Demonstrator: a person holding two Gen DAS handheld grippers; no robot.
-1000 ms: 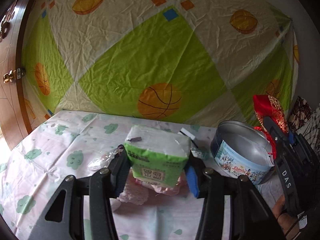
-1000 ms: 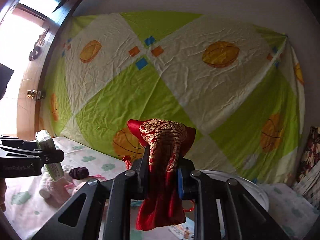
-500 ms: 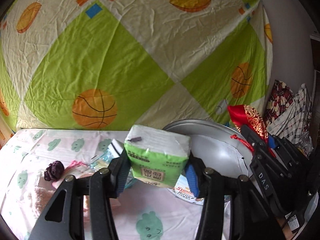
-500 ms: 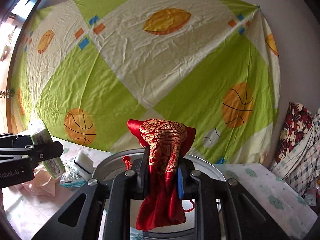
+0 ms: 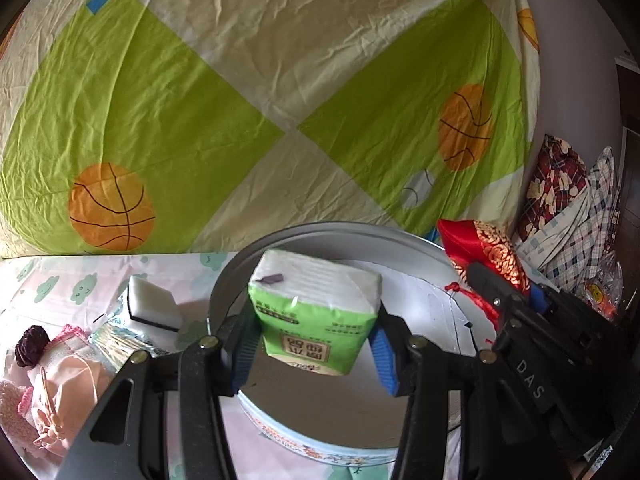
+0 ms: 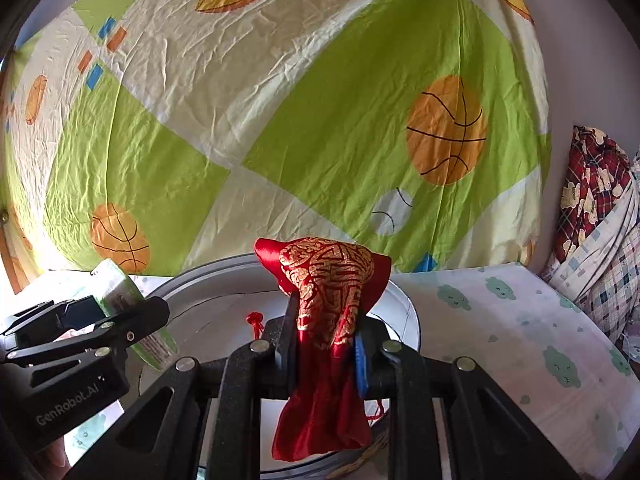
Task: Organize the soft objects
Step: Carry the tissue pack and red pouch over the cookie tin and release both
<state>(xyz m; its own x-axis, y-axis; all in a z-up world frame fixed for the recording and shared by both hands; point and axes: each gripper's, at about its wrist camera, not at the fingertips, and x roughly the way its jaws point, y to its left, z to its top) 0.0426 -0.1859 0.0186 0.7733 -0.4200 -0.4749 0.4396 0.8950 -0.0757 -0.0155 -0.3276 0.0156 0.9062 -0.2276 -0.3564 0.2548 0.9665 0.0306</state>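
Observation:
My left gripper is shut on a green and white tissue pack and holds it above the open round tin. My right gripper is shut on a red and gold drawstring pouch, which hangs over the same tin. In the left wrist view the right gripper and its pouch show at the right. In the right wrist view the left gripper with the tissue pack shows at the left.
On the cloud-print sheet left of the tin lie a white sponge, a clear wrapped packet, pink knit items and a dark purple ball. A basketball-print sheet hangs behind. Plaid bedding is piled at the right.
Both grippers have moved right and closer, from beside the tin to over it. The tissue pack and the pouch stay gripped. The tin now fills the lower middle of both views.

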